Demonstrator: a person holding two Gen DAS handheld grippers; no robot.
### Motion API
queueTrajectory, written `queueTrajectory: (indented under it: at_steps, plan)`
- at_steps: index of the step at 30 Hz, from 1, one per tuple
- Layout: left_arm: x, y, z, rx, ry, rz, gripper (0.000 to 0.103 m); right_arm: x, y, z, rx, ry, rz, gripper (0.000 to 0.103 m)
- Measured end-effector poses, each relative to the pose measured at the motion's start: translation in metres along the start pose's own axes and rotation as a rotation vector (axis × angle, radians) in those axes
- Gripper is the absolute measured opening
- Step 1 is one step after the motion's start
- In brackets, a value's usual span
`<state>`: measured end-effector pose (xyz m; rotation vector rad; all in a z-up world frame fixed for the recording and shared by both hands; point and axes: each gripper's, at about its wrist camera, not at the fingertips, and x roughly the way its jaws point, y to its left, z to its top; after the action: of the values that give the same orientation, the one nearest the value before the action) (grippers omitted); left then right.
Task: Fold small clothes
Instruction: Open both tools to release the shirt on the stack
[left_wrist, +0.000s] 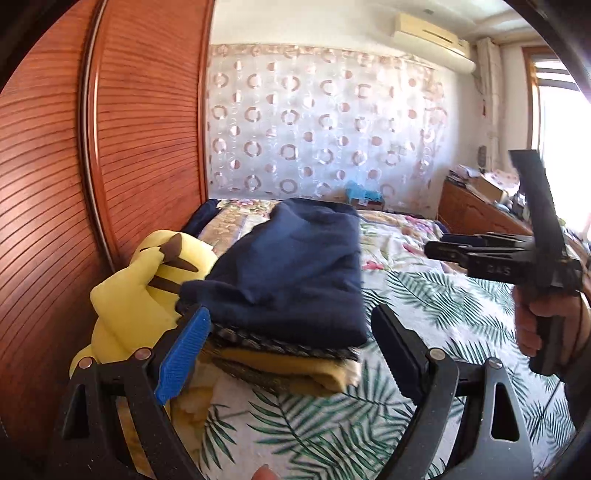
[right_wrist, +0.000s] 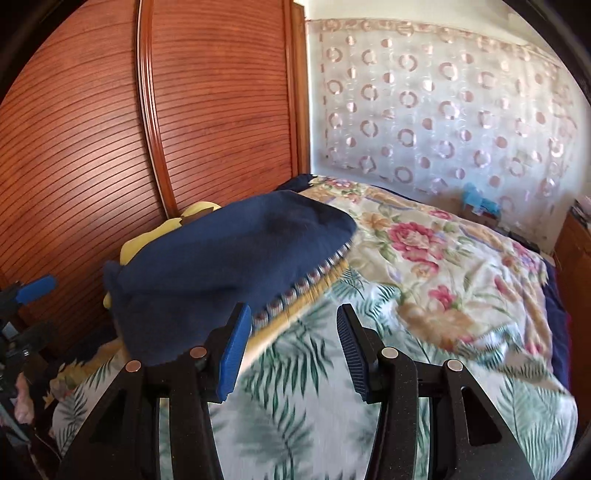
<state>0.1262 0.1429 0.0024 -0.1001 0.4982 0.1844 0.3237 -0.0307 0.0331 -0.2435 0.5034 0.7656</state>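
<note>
A stack of folded clothes lies on the bed, with a navy garment (left_wrist: 295, 266) (right_wrist: 221, 266) on top. Under it are a grey patterned layer (left_wrist: 280, 345) and a yellow one (left_wrist: 295, 369). My left gripper (left_wrist: 291, 350) stands open just in front of the stack, and only the stack's near edge shows between its blue pads. My right gripper (right_wrist: 295, 350) is open over the palm-print sheet, to the right of the stack, holding nothing. In the left wrist view, the right gripper (left_wrist: 439, 247) shows side-on at the right, held by a hand (left_wrist: 546, 325).
A yellow plush toy (left_wrist: 147, 280) leans against the stack's left side, next to a wooden slatted wardrobe door (left_wrist: 129, 147). The bed has a palm-print sheet (left_wrist: 424, 295) and a floral quilt (right_wrist: 443, 258). A wooden cabinet (left_wrist: 476, 210) with clutter stands at the far right.
</note>
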Motion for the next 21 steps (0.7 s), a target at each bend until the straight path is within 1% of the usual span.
queueTrajectory:
  at_steps: [2,4,5,7,9,12,16,18,21]
  plan:
    - [-0.006,-0.009,-0.004,0.016,-0.003,-0.008,0.089,-0.025,0.005,-0.013,0.007,-0.012,-0.02,0.052]
    - [-0.011,-0.02,-0.009,0.03,0.001,-0.015,0.089,-0.048,0.012,-0.029,0.016,-0.024,-0.044,0.056]
    - [-0.013,-0.024,-0.01,0.034,0.004,-0.022,0.089,-0.06,0.015,-0.037,0.02,-0.029,-0.057,0.059]
    - [-0.017,-0.034,-0.016,0.044,0.017,-0.06,0.089,-0.084,0.02,-0.052,0.028,-0.039,-0.079,0.065]
    - [-0.017,-0.045,-0.022,0.05,0.041,-0.091,0.089,-0.106,0.026,-0.068,0.039,-0.047,-0.094,0.074]
    - [-0.017,-0.064,-0.033,0.081,0.069,-0.106,0.089,-0.136,0.035,-0.091,0.063,-0.063,-0.126,0.085]
    - [-0.021,-0.086,-0.046,0.108,0.085,-0.131,0.089,-0.173,0.043,-0.121,0.118,-0.082,-0.164,0.087]
    - [-0.025,-0.096,-0.05,0.11,0.093,-0.158,0.089,-0.19,0.046,-0.135,0.151,-0.089,-0.184,0.088]
    - [-0.036,-0.109,-0.052,0.12,0.087,-0.179,0.089,-0.211,0.051,-0.149,0.177,-0.091,-0.216,0.088]
